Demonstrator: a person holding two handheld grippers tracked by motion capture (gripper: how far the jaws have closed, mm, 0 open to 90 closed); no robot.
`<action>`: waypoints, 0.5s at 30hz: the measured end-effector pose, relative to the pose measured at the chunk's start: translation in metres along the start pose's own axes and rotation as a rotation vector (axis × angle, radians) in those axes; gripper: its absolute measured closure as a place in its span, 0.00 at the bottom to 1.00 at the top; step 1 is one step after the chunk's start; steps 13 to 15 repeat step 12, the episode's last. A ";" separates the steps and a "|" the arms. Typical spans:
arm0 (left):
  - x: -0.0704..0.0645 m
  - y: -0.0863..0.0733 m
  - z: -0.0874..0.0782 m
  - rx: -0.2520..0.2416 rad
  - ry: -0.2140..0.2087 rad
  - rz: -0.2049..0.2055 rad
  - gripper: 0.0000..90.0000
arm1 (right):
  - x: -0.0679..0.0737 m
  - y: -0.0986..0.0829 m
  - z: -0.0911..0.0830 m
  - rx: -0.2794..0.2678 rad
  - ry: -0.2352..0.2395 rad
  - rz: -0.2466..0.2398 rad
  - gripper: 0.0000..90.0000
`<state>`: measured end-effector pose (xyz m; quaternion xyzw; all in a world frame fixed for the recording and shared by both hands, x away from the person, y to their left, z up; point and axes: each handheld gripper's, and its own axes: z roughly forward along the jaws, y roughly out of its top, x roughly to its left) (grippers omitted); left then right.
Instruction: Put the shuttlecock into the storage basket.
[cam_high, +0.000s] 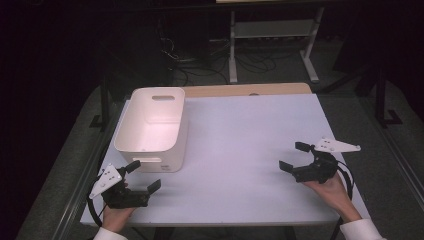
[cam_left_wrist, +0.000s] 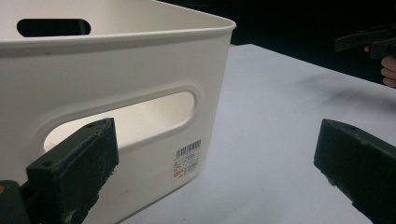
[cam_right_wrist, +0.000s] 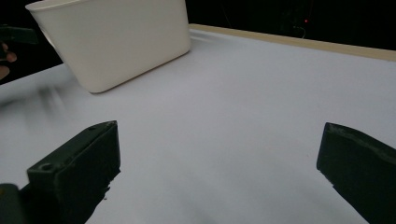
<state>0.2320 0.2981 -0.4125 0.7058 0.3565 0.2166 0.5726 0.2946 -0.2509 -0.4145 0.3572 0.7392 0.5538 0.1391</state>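
A white plastic bin (cam_high: 152, 125) with cut-out handles stands on the left half of the white table (cam_high: 240, 145); its inside looks bare. My left gripper (cam_high: 143, 176) rests near the front left corner, just in front of the bin, jaws wide apart and holding nothing. From the left gripper view the bin's near wall (cam_left_wrist: 107, 107) with its handle slot and barcode label is close ahead. My right gripper (cam_high: 294, 156) sits at the front right, open, with nothing between its jaws. The right gripper view looks across bare table toward the bin (cam_right_wrist: 116, 37).
A wooden strip (cam_high: 250, 90) runs along the table's far edge. Behind the table stand a white frame (cam_high: 272, 35) and tangled cables on a dark floor. A wide bare stretch of table lies between the two grippers.
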 end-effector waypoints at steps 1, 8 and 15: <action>0.000 0.000 0.000 0.000 0.000 0.000 0.00 | 0.000 -0.001 0.000 -0.004 0.000 -0.003 0.00; 0.000 0.000 0.000 0.002 -0.001 0.002 0.00 | 0.000 -0.006 -0.005 -0.006 -0.011 -0.007 0.00; 0.000 0.000 0.000 0.001 -0.002 0.003 0.00 | 0.000 -0.008 -0.008 -0.005 -0.018 -0.004 0.00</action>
